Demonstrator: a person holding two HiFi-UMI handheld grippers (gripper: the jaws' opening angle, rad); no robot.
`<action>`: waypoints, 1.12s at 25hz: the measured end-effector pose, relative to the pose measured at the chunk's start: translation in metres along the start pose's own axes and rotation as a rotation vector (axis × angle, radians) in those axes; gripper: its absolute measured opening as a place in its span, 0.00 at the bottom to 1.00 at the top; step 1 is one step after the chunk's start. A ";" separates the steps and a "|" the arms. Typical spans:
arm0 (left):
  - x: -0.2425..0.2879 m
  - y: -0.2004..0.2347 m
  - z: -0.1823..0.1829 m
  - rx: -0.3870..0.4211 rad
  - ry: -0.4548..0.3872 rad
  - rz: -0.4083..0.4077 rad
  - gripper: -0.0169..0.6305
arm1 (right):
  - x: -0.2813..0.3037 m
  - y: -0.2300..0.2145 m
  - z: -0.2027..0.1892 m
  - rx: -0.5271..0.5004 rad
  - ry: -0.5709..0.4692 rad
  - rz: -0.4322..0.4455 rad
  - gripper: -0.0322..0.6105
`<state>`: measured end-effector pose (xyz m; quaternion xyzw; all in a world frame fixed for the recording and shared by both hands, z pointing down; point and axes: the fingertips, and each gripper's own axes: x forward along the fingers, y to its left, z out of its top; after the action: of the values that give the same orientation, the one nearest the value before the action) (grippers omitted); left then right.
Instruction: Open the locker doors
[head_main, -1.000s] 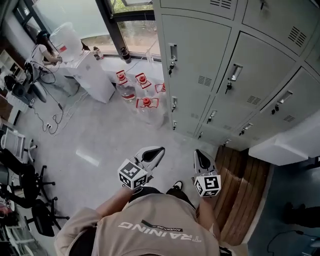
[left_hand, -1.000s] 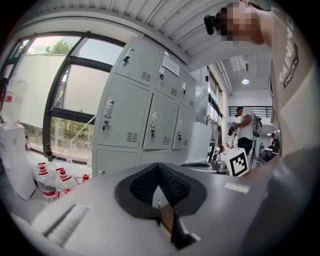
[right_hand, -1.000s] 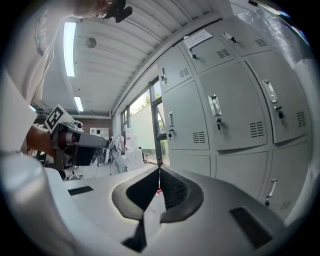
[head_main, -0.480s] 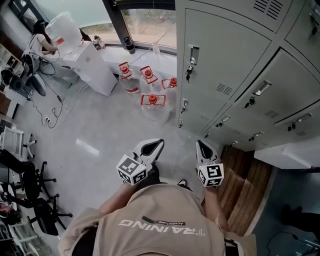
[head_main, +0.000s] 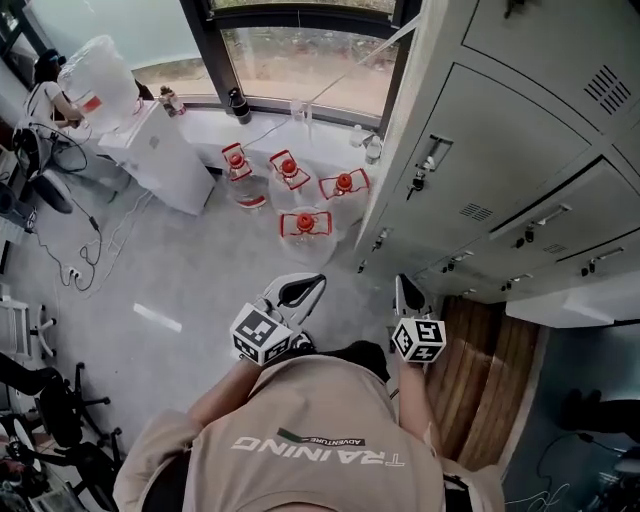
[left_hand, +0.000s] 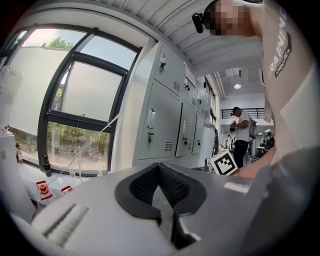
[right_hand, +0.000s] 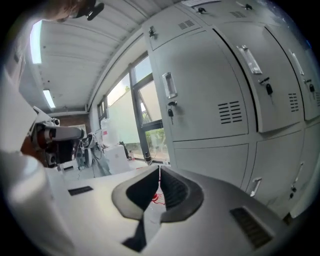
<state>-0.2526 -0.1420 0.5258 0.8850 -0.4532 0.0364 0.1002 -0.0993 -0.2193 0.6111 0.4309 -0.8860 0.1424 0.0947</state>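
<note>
Head view: locker doors (head_main: 505, 150) shut, handles (head_main: 431, 154) long axis vertical; left tool (head_main: 318, 281), right tool (head_main: 401, 282) closed, empty.

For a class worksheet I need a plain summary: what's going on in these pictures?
A person stands before grey lockers, holding the left gripper and right gripper low in front of the body. Both are shut on nothing, and neither touches a locker. All the lockers in view are closed. Red-capped water jugs stand on the floor by the window.
</note>
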 end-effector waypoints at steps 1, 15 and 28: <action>-0.001 0.010 -0.001 -0.010 0.006 -0.005 0.04 | 0.011 0.002 -0.004 -0.007 0.016 -0.014 0.07; 0.047 0.075 0.039 -0.093 -0.019 -0.046 0.04 | 0.165 -0.066 -0.100 -0.094 0.302 -0.054 0.07; 0.077 0.116 0.050 -0.133 0.006 -0.009 0.04 | 0.228 -0.088 -0.145 -0.058 0.402 -0.083 0.19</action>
<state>-0.3028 -0.2801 0.5060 0.8783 -0.4504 0.0084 0.1601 -0.1621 -0.3908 0.8294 0.4272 -0.8345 0.1958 0.2878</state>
